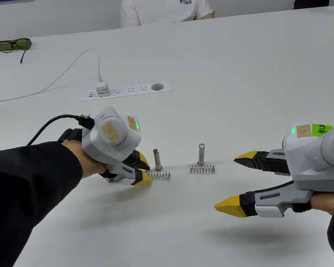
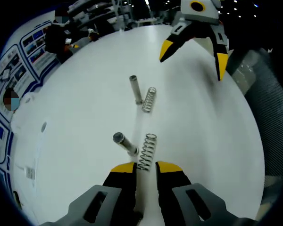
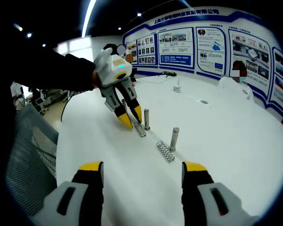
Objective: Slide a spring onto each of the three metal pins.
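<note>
Left gripper (image 1: 144,169) is sitting low on the table (image 1: 239,83), left of centre and well short of the power strip (image 1: 125,90) toward the far edge. Its jaws are narrowed to a slim gap and straddling the near end of the left spring (image 2: 146,150). The gap is looking wider than the coil in the left gripper view, so it is reading as not clamped yet. That spring is lying flat, with its long axis running straight out from the jaw line toward the right-hand side of the table. Left pin (image 2: 125,142) is standing upright just beside it, on the far-edge side, close to touching it. Key relation: spring axis is lying horizontal and pin axis is standing vertical, so the spring is likely needing to be lifted and tipped end-down before it goes over the pin head. The left gripper is clearly the nearer one for that. Further right, the right pin (image 1: 201,154) is also standing upright, with the right spring (image 1: 202,168) lying flat at its foot on the near-edge side. Right gripper (image 1: 237,183) is hovering off the table near the right edge, jaws spread wide and holding nothing, pointing at that second pair but well apart from it.
</note>
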Demonstrator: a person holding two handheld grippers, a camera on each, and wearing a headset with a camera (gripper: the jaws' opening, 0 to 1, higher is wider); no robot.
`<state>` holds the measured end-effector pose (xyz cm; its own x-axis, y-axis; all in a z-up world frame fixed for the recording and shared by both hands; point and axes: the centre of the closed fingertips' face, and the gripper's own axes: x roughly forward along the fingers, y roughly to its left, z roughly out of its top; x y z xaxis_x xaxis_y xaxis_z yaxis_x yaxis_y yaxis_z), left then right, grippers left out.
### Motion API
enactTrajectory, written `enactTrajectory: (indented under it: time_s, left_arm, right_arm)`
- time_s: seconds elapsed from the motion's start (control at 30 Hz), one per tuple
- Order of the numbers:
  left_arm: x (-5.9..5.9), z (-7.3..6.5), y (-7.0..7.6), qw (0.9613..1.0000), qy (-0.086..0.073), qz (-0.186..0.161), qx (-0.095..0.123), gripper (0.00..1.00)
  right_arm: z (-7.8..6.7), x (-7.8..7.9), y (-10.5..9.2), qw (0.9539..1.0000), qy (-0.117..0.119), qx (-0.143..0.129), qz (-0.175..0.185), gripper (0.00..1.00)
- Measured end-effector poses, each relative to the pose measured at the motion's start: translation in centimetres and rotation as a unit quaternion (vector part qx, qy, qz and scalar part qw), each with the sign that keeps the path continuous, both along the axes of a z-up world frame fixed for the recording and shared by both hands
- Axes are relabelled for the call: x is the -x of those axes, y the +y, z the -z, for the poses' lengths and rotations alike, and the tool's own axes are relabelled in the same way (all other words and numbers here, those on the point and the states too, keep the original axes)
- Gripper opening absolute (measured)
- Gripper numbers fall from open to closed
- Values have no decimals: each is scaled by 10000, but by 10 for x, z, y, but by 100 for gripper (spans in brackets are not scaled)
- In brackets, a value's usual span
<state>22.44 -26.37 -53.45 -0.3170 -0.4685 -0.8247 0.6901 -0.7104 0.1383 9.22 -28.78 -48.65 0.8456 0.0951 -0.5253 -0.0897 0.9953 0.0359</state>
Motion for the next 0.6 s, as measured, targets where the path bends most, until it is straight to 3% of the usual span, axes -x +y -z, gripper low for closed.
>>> enactTrajectory:
  time_s: [0.6]
  left_arm:
    - [0,7,7,9999,-12,-41,-117,12]
  right_arm:
    - [-1,-1,1,10000,-33,25,-35,68]
